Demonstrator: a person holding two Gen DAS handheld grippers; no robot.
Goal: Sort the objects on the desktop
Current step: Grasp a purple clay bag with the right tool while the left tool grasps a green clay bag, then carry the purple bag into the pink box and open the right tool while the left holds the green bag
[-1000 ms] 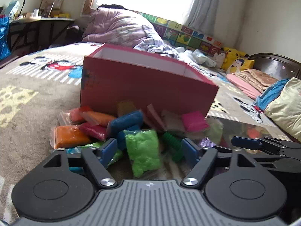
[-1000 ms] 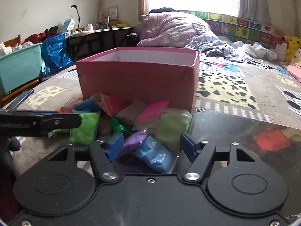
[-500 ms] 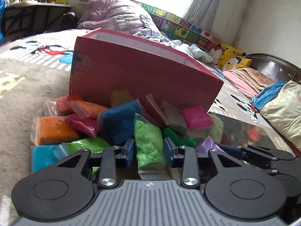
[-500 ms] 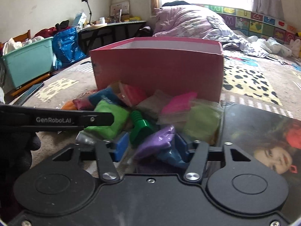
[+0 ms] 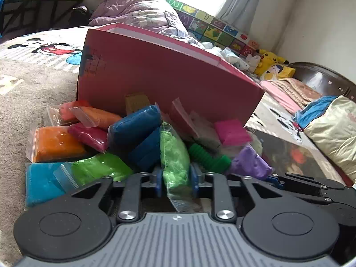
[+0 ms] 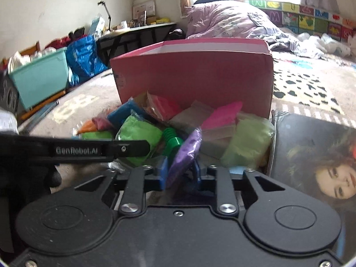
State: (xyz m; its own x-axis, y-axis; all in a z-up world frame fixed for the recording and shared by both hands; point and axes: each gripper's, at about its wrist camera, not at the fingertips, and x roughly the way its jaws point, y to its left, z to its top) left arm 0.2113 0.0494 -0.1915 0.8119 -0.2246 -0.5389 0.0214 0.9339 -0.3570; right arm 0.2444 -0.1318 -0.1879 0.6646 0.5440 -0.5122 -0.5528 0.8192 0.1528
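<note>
A pile of bagged clay packets lies in front of a pink cardboard box (image 5: 169,80), which also shows in the right wrist view (image 6: 195,77). My left gripper (image 5: 175,181) is shut on a bright green clay bag (image 5: 174,155) at the near edge of the pile. My right gripper (image 6: 181,173) is shut on a purple clay bag (image 6: 185,153). That purple bag (image 5: 249,163) and a green plastic bolt (image 5: 207,156) show to the right in the left wrist view. The left gripper's side (image 6: 89,150) crosses the right wrist view at left.
Blue (image 5: 135,126), orange (image 5: 55,144), magenta (image 5: 231,131), cyan (image 5: 40,182) and pale green (image 6: 247,142) bags fill the pile on the carpet. A glossy picture book (image 6: 316,155) lies to the right. A teal bin (image 6: 42,77) stands far left.
Both grippers have moved forward into the pile and closed, the left on the green bag and the right on the purple bag.
</note>
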